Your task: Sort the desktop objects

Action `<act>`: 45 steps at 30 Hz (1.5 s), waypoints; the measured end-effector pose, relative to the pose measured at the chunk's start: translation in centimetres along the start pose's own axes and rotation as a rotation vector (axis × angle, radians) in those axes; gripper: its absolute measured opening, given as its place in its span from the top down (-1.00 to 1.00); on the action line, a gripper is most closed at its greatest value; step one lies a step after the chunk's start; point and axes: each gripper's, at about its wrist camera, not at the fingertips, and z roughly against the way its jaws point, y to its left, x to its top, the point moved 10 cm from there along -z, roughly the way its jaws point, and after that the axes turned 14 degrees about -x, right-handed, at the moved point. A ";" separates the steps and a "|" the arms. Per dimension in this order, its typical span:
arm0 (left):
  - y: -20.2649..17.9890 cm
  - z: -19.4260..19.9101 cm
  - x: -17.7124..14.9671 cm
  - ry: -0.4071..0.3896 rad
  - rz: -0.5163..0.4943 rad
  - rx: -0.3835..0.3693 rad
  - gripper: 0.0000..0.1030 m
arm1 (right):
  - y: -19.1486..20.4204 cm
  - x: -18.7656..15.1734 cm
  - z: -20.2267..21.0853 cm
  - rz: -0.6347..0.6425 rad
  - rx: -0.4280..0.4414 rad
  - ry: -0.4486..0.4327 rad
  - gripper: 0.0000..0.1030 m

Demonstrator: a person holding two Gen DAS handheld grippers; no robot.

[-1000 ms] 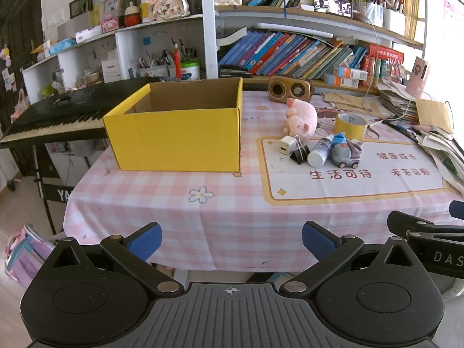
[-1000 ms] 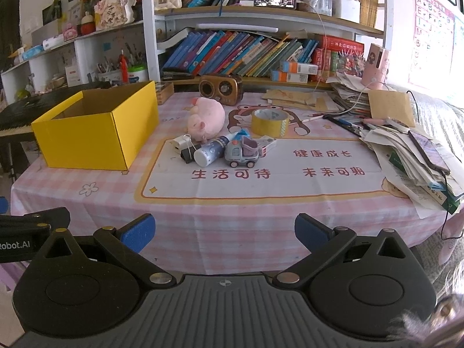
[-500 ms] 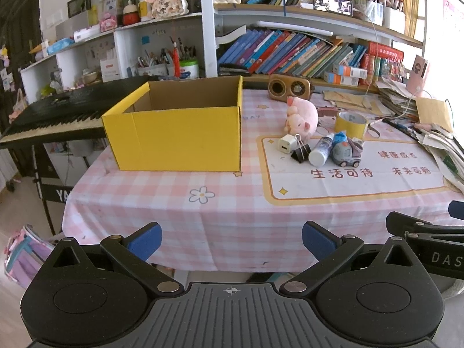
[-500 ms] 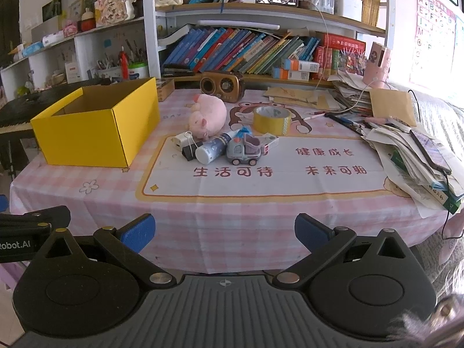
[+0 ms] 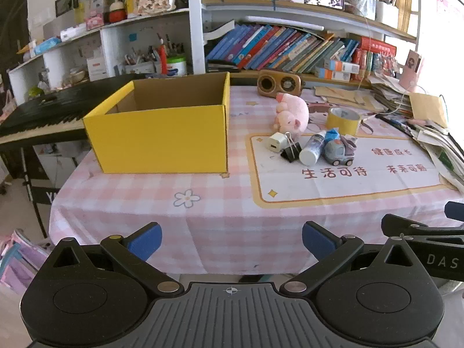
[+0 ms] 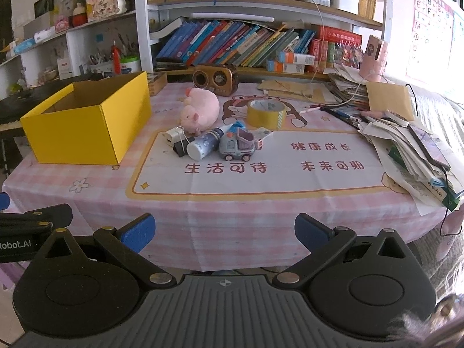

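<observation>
Two grippers, both held short of the bench's near edge, nothing yet taken up.

Item: left gripper [image 5: 232,239]. Fingers [image 5: 146,237] spread wide, holding nothing. Aimed at the bare checked cloth between box and clutter.

Item: right gripper [image 6: 224,232]. Fingers [image 6: 311,230] likewise spread wide and holding nothing. Faces the printed mat.

Item: yellow box [image 5: 162,133]. Open-topped cardboard, at about ten o'clock from the left gripper, standing on the bench [image 5: 232,208]. The little of its inside that shows looks bare; the floor is hidden by the near wall.

Item: loose pile, at about twelve o'clock from the right gripper, just right of the box:
- pink plush pig [image 6: 200,110], at the back, lying on its side
- white charger cube [image 6: 172,136], beside a black binder clip [image 6: 182,147]
- small bottle [image 6: 204,143], lying down, cap end towards the viewer
- toy truck [image 6: 236,143], grey, touching the bottle
- tape roll [image 6: 266,113], yellow, flat on the cloth behind the truck

Item: wooden speaker [image 6: 215,76], far edge, by the bookshelf. Paper stacks [image 6: 411,156] at two o'clock.

Step in hand, by my reading: the opening approach, sorting not begun, every piece outside the box.

Next move, likely: one gripper goes forward over the edge to a piece at the pile's rim. Bottle and truck touch, so the fingers need to straddle one without nudging its neighbour, then carry it to ten o'clock and over the box wall.
</observation>
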 end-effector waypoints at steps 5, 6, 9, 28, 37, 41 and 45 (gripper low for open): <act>-0.4 -1.1 0.5 0.007 -0.004 -0.004 -1.00 | -0.4 0.2 -0.9 -0.001 -0.003 0.011 -1.00; -0.5 -1.3 0.5 0.009 0.000 -0.002 -1.00 | -0.6 0.2 -1.1 -0.003 -0.005 0.014 -1.00; -1.0 -2.0 0.7 0.014 -0.009 -0.014 -1.00 | -1.1 0.3 -1.8 -0.014 -0.014 0.025 -1.00; -3.5 -7.7 3.7 0.048 -0.015 -0.054 -1.00 | -3.0 3.4 -7.9 -0.012 0.002 0.070 -1.00; -4.8 -10.0 5.2 0.055 0.001 -0.047 -1.00 | -4.1 5.1 -11.0 0.009 0.025 0.084 -1.00; -5.3 -10.8 5.8 0.059 0.003 -0.033 -1.00 | -4.4 5.7 -12.4 0.017 0.040 0.100 -1.00; -5.3 -11.5 6.2 0.065 0.018 -0.010 -1.00 | -4.3 6.2 -13.8 0.029 0.068 0.109 -1.00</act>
